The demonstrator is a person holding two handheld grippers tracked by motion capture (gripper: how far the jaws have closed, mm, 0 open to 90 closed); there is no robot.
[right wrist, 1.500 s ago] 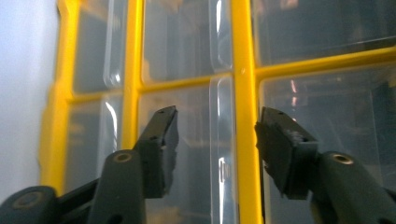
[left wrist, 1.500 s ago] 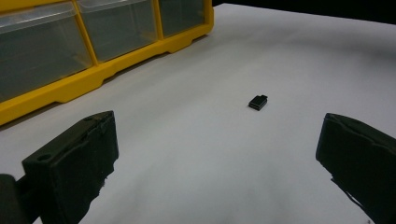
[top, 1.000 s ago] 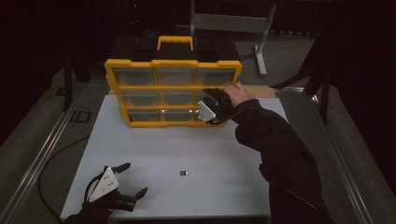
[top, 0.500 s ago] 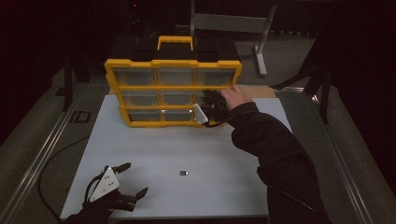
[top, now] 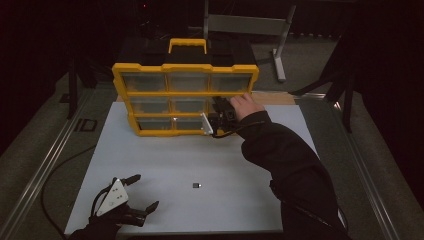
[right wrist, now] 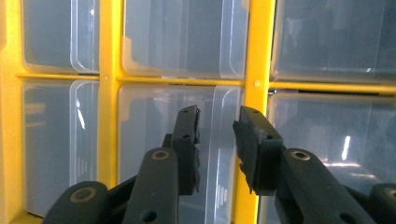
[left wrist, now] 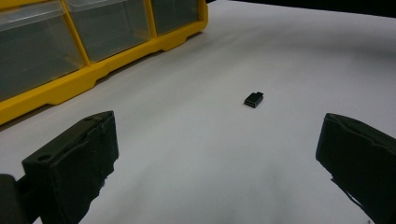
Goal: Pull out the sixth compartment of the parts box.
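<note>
A yellow organizer (top: 185, 94) with clear drawers stands upright at the back of the white table (top: 165, 155). My right gripper (top: 219, 105) is rolled on its side and pressed up to the organizer's right column. In the right gripper view its jaws (right wrist: 217, 126) stand narrowly apart astride a clear drawer's pull tab (right wrist: 223, 105); I see no firm pinch on it. My left gripper (top: 146, 191) rests open at the near left corner. Its jaws (left wrist: 217, 135) are spread wide. A small black part (top: 196, 185) lies on the table ahead of them (left wrist: 253, 99).
The organizer's yellow base (left wrist: 70, 84) runs along the left gripper's left side. A grey metal stand (top: 280, 45) is behind the table at the right. A metal rail (top: 45, 160) borders the table's left edge. A dark sleeve (top: 295, 165) crosses the right half.
The right hand has slid a little to the left along the organizer's front. The left gripper and the small black part have stayed put.
</note>
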